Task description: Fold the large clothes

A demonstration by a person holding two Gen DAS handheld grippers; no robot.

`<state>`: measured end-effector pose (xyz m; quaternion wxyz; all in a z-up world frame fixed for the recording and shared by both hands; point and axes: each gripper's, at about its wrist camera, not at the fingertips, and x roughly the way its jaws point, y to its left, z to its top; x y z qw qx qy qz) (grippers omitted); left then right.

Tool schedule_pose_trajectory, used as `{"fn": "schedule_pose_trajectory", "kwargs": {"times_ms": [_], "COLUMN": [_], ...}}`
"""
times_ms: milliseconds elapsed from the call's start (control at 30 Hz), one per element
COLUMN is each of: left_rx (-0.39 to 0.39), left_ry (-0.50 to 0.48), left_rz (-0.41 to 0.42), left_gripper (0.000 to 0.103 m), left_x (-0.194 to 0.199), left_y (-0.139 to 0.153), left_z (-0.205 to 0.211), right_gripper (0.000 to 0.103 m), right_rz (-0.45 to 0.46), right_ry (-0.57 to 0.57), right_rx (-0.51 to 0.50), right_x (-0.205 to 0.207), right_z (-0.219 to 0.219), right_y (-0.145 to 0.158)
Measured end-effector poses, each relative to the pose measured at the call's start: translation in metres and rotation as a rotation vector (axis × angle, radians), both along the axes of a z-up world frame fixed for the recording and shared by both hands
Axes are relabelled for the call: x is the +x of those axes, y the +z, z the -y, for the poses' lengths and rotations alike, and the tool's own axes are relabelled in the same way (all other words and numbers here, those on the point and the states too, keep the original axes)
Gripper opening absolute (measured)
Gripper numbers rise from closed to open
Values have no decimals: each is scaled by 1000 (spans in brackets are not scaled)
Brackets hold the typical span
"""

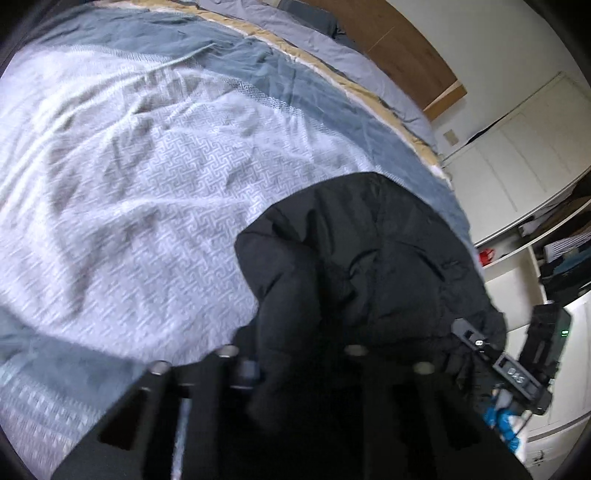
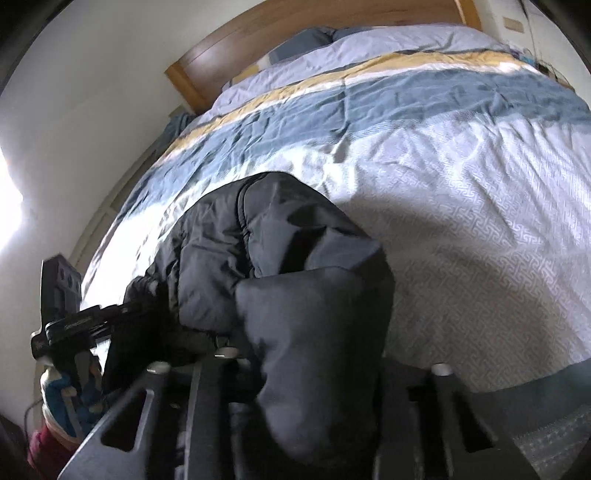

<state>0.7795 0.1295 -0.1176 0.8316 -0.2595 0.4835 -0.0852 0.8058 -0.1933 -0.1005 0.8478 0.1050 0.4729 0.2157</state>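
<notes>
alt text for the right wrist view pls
A black puffer jacket bunches between the right claw fingers, over a bed with a blue, white and yellow quilt. The left claw grips the jacket's far left edge.

I see a patterned pale blue-and-white bedspread [image 1: 155, 177] with yellow stripe, a wooden headboard [image 2: 317, 22] behind, white cupboards [image 1: 517, 147] nearby.
</notes>
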Motion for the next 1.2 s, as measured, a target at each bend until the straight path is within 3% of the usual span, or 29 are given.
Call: {"fn": "schedule_pose_trajectory", "kwargs": {"times_ms": [200, 400, 633, 767, 867, 1067, 1200], "left_rx": [58, 73, 115, 144, 117, 61, 77], "left_ry": [-2, -11, -54, -73, -73, -65, -46], "left_rz": [28, 69, 115, 142, 167, 172, 187], "left_gripper": [11, 11, 11, 11, 11, 11, 11], "left_x": [-48, -130, -233, -296, -340, -392, -418], "left_y": [45, 98, 138, 141, 134, 114, 103], "left_z": [8, 8, 10, 12, 11, 5, 4], "right_gripper": [18, 18, 18, 19, 21, 23, 24], "right_rz": [28, 87, 134, 144, 134, 117, 114], "right_ry": [65, 130, 187, 204, 200, 188, 180], "right_rx": [-14, 29, 37, 53, 73, 71, 72], "right_x": [-46, -125, -223, -269, -301, -345, -363], "right_z": [4, 11, 19, 25, 31, 40, 45], "right_y": [47, 105, 132, 130, 121, 108, 98]}}
